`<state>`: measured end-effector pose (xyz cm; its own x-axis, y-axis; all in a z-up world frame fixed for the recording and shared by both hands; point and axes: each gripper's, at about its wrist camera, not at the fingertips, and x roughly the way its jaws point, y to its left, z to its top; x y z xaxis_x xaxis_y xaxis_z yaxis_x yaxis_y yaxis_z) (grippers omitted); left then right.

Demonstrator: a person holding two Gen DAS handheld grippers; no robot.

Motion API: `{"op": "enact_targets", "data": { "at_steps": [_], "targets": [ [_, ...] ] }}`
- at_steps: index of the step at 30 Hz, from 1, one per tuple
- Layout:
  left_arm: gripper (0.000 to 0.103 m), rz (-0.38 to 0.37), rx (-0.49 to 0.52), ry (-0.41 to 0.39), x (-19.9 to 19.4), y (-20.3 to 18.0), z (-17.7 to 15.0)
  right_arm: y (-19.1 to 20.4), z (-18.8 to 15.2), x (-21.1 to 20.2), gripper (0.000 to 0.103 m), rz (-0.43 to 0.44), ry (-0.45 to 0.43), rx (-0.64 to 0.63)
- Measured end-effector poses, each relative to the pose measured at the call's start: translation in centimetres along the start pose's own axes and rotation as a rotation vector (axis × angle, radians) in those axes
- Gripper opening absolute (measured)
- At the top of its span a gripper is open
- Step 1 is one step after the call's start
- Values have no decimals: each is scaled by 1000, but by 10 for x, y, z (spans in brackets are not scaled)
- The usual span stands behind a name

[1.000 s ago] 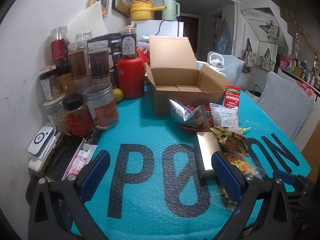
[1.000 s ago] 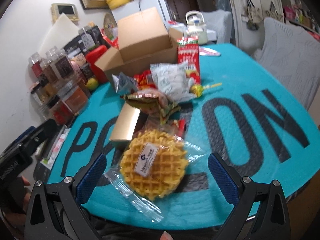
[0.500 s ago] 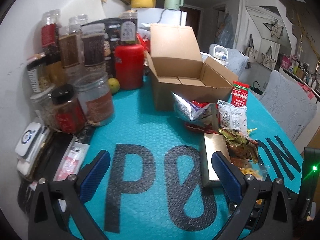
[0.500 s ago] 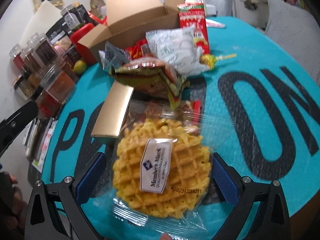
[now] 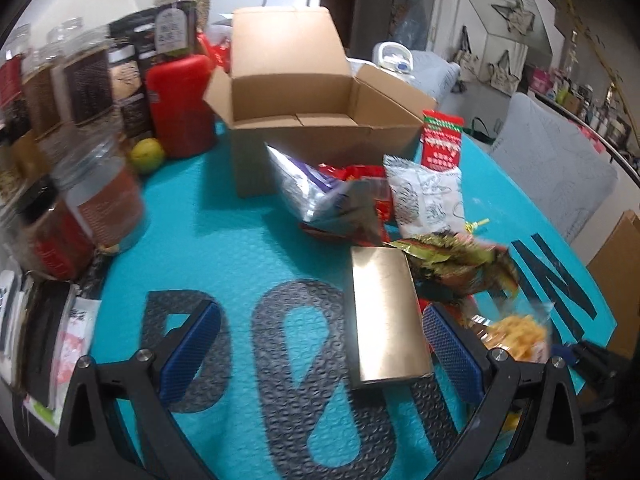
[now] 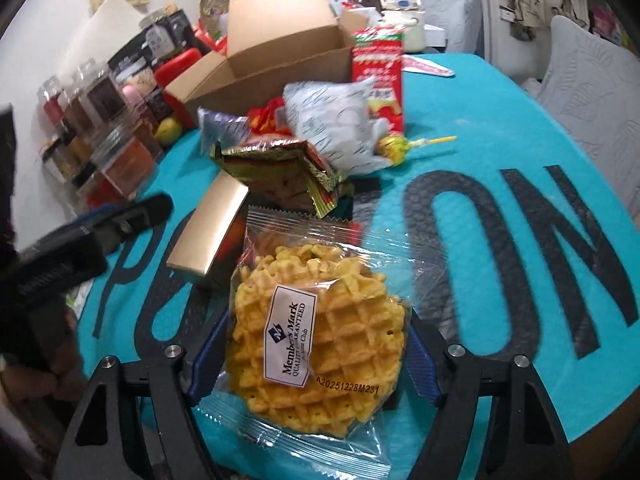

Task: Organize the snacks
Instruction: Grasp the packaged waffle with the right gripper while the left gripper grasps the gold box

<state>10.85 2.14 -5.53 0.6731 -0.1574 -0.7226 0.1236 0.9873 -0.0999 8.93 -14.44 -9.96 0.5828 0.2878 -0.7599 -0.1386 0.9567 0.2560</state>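
A wrapped round waffle [image 6: 320, 344] lies at the near edge of the teal mat [image 6: 500, 128]. My right gripper [image 6: 316, 326] straddles it, its jaws closing, the blue pads against the packet's two sides. A gold box [image 5: 384, 312] lies just inside the right finger of my left gripper [image 5: 320, 316], which is open and touches nothing. Behind the gold box sit a green-red foil packet [image 5: 460, 264], a silver bag [image 5: 320, 196], a white bag [image 5: 428, 196] and a red carton [image 5: 440, 140]. The open cardboard box [image 5: 296, 100] stands at the back. The left gripper [image 6: 120, 220] shows in the right wrist view.
Jars [image 5: 104, 204] and a red canister [image 5: 180, 104] crowd the mat's left side by the wall, with a lime [image 5: 148, 154] beside them. A lollipop [image 6: 396, 146] lies by the white bag. A padded chair [image 5: 560, 168] stands to the right.
The right gripper moved down over the waffle and its jaws narrowed onto the packet's sides. The left gripper came forward and lower toward the gold box, still open.
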Motion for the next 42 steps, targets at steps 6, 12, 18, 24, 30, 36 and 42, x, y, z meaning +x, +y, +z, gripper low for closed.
{"op": "enact_targets", "data": {
  "at_steps": [6, 12, 18, 24, 30, 36, 42],
  "targets": [
    [99, -28, 25, 71, 29, -13, 1, -12, 13, 3, 77, -47, -40, -40],
    [80, -66, 35, 72, 36, -17, 3, -23, 17, 18, 78, -17, -13, -59],
    [69, -74, 83, 96, 33, -25, 9, -26, 17, 21, 79, -15, -4, -86],
    [69, -80, 56, 142, 49, -26, 10, -21, 15, 28, 84, -38, 19, -103],
    [69, -46, 62, 171, 62, -22, 7, -17, 9, 33, 92, -104, 32, -158],
    [58, -7, 96, 157, 66, -18, -3, -21, 5, 31, 92, -135, 21, -163],
    [44, -42, 108, 136, 70, -23, -2, -22, 3, 30, 80, -166, 6, -167]
  ]
}}
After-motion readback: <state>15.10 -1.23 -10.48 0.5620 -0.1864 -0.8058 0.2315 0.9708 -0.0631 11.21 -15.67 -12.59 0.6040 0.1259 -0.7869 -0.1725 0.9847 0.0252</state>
